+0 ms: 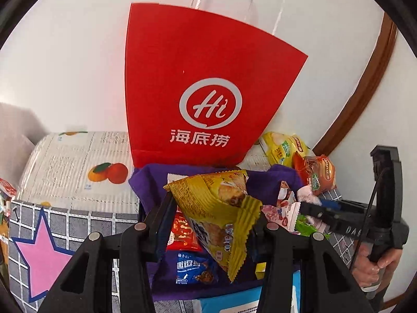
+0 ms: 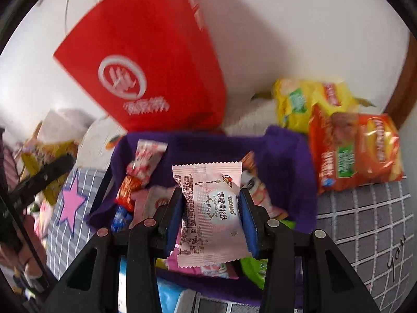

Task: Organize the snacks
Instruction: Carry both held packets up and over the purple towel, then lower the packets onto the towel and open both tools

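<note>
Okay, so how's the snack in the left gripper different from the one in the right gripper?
The left gripper holds a yellow packet; the right gripper holds a pale pink packet. The yellow packet hangs tilted, one corner pointing down, while the pink packet sits fairly straight between the pads. The yellow packet shows a food photo; the pink packet shows printed text and small reindeer. Both are sealed with zigzag-edged ends, clamped above the purple bin.

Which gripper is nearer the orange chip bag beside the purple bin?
Right. The right gripper, shut on a pink packet, hangs over the bin's middle, the orange chip bag just beyond the rim. The left gripper, holding a yellow packet, sits farther across the bin.
</note>
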The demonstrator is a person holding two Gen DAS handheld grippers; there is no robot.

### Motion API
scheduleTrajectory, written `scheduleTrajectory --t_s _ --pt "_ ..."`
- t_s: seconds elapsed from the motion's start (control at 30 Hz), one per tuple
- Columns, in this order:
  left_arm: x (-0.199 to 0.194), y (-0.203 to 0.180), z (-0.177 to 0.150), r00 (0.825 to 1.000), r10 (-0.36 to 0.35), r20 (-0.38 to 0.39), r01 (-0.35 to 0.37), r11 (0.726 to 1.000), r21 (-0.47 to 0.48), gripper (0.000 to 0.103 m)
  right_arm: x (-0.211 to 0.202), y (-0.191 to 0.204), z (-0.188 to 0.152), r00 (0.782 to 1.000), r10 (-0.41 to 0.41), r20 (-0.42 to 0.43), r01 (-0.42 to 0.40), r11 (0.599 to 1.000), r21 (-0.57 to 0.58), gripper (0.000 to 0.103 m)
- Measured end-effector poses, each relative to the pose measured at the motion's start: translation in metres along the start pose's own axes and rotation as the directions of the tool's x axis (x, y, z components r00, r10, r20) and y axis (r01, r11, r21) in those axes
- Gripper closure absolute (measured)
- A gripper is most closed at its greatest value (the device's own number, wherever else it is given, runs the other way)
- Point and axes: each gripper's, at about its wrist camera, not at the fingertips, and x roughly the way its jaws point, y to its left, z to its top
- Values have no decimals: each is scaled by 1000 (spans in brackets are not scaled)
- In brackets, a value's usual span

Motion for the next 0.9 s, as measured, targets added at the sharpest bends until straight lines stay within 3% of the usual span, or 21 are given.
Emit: scheduleTrajectory --t_s 0.23,0.47,0.9 --pt "8 2 -4 1000 -1 -32 0 1000 -17 59 19 10 -6 999 -9 -35 9 1000 -10 61" --pt "14 6 -5 998 -4 -57 2 999 -36 59 27 23 -6 998 -57 0 57 997 -59 60" --pt "22 6 -7 996 9 -89 -12 999 -36 59 46 28 -10 994 -102 -49 99 993 -68 59"
